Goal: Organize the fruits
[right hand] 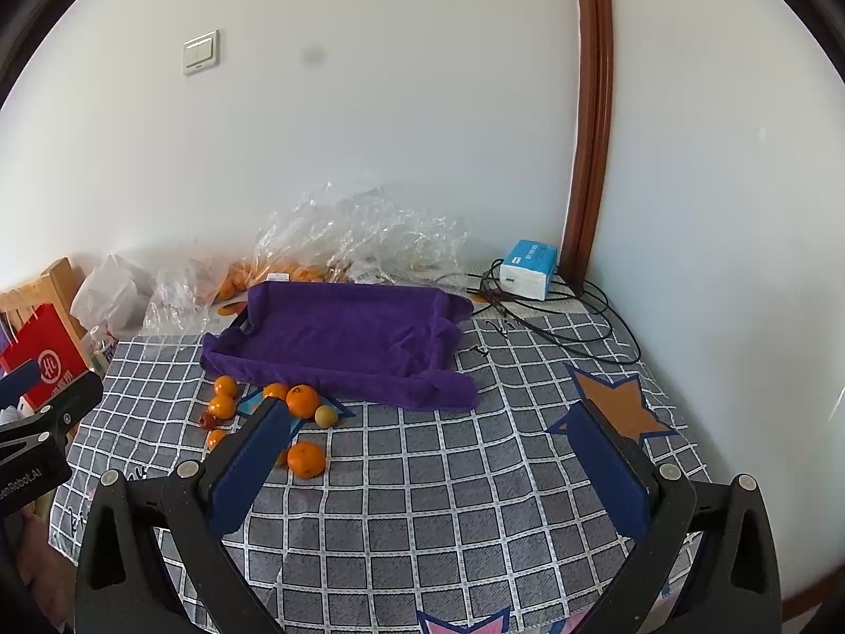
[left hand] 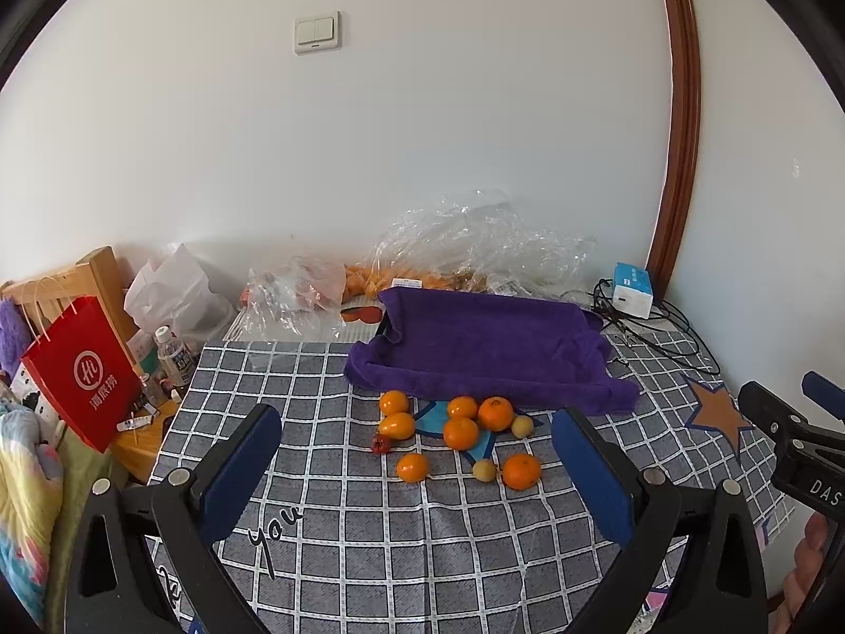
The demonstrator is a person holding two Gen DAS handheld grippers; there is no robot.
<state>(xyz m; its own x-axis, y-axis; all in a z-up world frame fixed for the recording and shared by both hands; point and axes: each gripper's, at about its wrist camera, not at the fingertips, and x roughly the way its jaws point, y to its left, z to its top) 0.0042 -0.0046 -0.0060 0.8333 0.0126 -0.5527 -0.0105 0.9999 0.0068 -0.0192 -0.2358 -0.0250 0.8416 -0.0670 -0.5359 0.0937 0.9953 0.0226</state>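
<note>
Both grippers, left gripper [left hand: 417,454] and right gripper [right hand: 433,444], spread wide, empty. Mandarins [left hand: 461,433] clustered before purple-towel tray [left hand: 491,348]; best take outermost fruit first, squeeze gently.

Bare grey checked tablecloth [right hand: 422,502] open on near side. Loose orange mandarins [left hand: 462,433] crowding purple towel-lined tray [left hand: 491,343] front; crinkled clear plastic bags [left hand: 475,243] and black cables [right hand: 554,327] behind.

Probably a home bedroom: checked tablecloth [left hand: 422,528], red shopping bag [left hand: 79,375], bedding [left hand: 24,475], wall switch [left hand: 317,33].
</note>
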